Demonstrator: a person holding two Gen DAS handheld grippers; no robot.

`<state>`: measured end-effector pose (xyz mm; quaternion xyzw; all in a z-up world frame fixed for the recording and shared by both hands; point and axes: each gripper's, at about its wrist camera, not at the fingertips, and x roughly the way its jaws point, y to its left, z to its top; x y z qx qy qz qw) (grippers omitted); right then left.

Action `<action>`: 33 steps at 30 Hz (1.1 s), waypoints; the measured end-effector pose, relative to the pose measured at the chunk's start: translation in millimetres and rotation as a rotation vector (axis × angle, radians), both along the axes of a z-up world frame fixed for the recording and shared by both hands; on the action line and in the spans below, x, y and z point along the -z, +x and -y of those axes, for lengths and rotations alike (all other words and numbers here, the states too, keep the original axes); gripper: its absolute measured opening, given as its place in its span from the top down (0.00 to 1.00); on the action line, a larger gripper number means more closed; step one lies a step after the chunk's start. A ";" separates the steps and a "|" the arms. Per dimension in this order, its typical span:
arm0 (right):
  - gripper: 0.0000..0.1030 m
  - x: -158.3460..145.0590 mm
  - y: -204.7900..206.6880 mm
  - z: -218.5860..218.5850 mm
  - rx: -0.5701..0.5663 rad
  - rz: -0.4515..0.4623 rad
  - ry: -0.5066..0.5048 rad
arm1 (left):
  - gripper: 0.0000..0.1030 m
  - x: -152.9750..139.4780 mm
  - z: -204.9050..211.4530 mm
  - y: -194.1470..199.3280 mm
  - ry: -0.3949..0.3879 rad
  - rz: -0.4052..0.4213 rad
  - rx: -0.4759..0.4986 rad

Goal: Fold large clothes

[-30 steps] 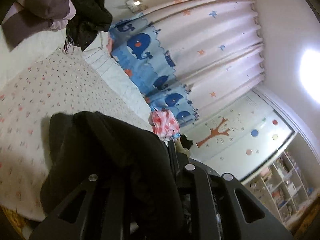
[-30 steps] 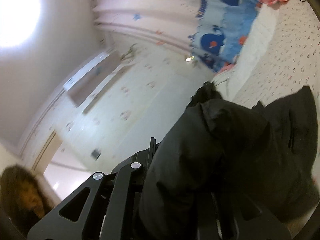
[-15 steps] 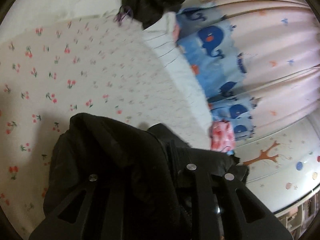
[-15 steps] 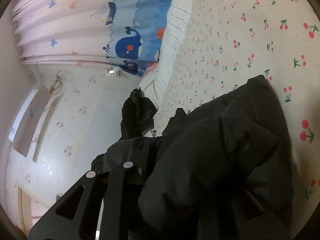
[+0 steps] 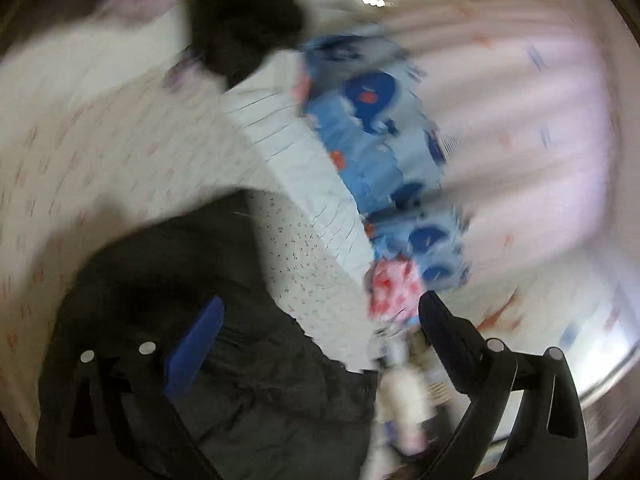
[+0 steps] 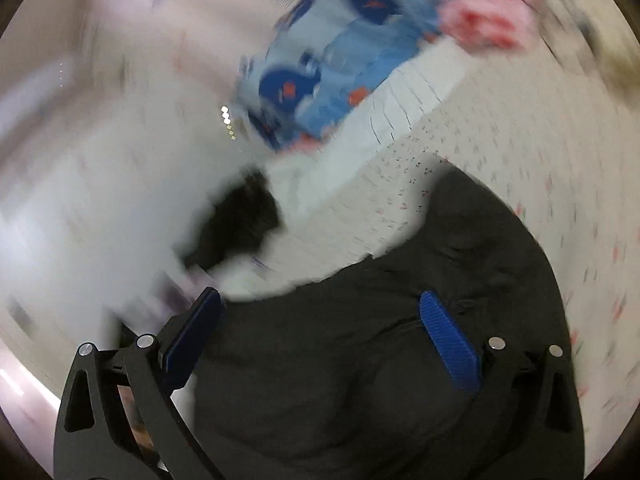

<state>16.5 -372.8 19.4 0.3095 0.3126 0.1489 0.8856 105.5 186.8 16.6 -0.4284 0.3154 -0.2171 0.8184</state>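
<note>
1. Cherry-print cotton sheet covers the bed (image 5: 120, 152); it carries everything. Far edge shows a white quilted border, with a blue whale-print curtain (image 5: 372, 148) hanging just beyond it.
2. Black garment (image 6: 400, 360), the task item: bulky, padded-looking, lying in a bunched mound on the sheet near the bed's near edge, directly under both grippers. In the left wrist view it (image 5: 224, 360) fills the lower left, its edge close to the quilted border.
3. Progress, my read: the bundle is set down but lumpy, with no flat panels or clean fold lines visible. Counts as a rough fold at best; squaring up and flattening look outstanding. Both views are heavily blurred, so fold count can't be confirmed.
4. Second dark clothes pile (image 5: 244, 28) sits at the far end of the bed, well apart. Likely more to fold; can't tell what it is.
5. Pink-red patterned item (image 5: 392, 288) at the bed's far edge by the curtain, untouched.
6. Right gripper (image 6: 320, 320): jaws opening, spread wide. Garment lies below and between the blue pads (image 6: 448, 344); pads not pressing on it, nothing held.
7. Left gripper (image 5: 320, 320): jaws opening, likewise wide. One blue pad over the garment, the other finger over the bed edge. No grip.
</note>
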 end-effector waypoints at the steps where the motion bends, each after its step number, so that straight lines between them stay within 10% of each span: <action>1: 0.07 -3.5 7.3 -15.6 -0.020 -0.014 -0.082 | 0.09 -4.3 20.1 0.4 0.071 0.028 0.043; 5: 0.07 11.3 75.2 -87.8 -0.096 -0.120 -0.445 | 0.09 13.6 103.4 19.4 0.347 0.040 0.180; 8: 0.07 59.8 108.9 -103.3 -0.055 -0.237 -0.672 | 0.09 62.1 130.1 46.3 0.392 -0.064 0.204; 14: 0.07 123.4 130.6 -80.5 -0.040 -0.348 -0.502 | 0.09 101.5 144.3 63.7 0.440 -0.077 0.212; 21: 0.07 77.0 119.2 -62.8 0.012 -0.279 -0.570 | 0.08 52.9 105.3 51.0 0.456 -0.015 0.112; 26: 0.06 139.6 135.0 -37.6 0.016 -0.386 -0.394 | 0.09 120.4 69.8 56.2 0.382 -0.080 0.067; 30: 0.06 132.5 140.4 -53.8 0.000 -0.422 -0.509 | 0.09 117.5 82.4 51.2 0.500 -0.089 0.074; 33: 0.06 96.1 128.6 -66.1 0.012 -0.340 -0.505 | 0.09 95.5 73.3 30.7 0.441 -0.077 0.061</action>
